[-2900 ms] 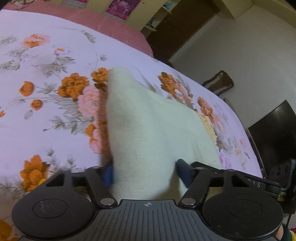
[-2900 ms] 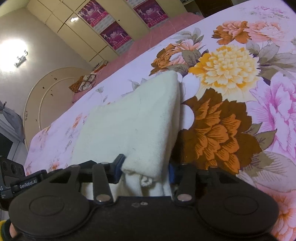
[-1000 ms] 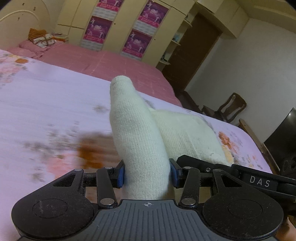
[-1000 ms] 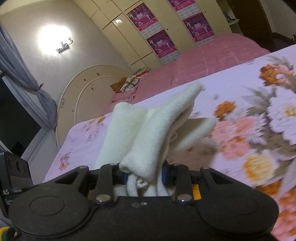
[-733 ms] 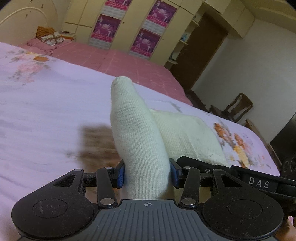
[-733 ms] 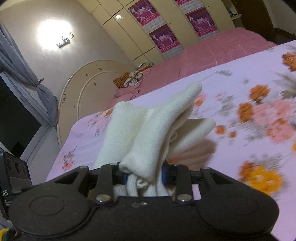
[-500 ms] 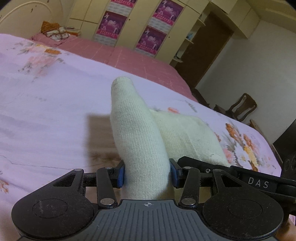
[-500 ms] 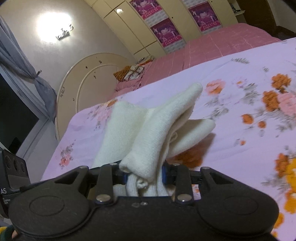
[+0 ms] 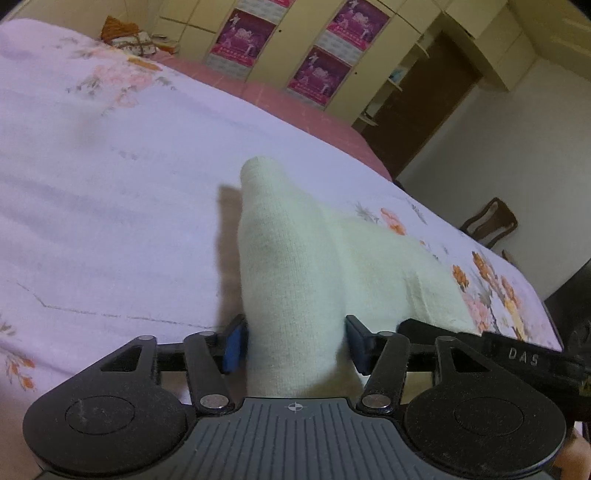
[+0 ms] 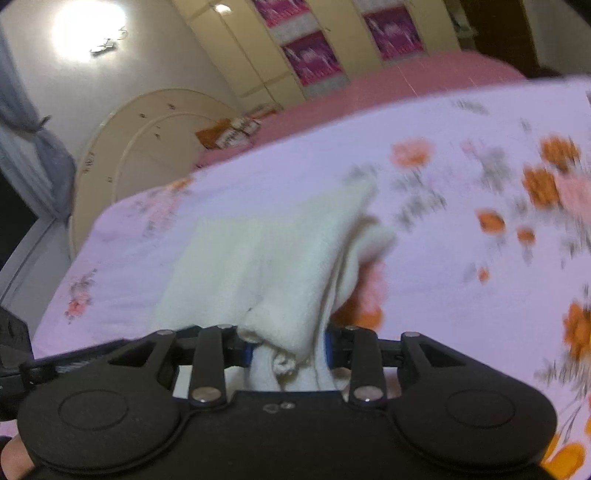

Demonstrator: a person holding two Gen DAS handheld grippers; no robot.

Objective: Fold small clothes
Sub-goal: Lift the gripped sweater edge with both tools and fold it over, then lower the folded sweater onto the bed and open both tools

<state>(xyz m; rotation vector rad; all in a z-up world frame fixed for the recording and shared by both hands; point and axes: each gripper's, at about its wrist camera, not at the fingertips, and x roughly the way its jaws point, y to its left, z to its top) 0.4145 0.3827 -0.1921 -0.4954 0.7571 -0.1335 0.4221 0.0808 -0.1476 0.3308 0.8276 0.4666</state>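
Claws (image 9: 295,341) (image 10: 288,349) side by side — each clamping cream garment (image 9: 314,266).

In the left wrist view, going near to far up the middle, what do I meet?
Left hand-held gripper, shut on the cream garment → floral bedsheet → pink bedspread → wardrobe with purple posters.

Glaring wall lamp (image 10: 90,27); motion-blurred right view, fisheye-bent edges.

Cream knit garment (image 9: 295,280) (apparently doubled over) hangs bunched above the floral bedsheet (image 9: 110,206).
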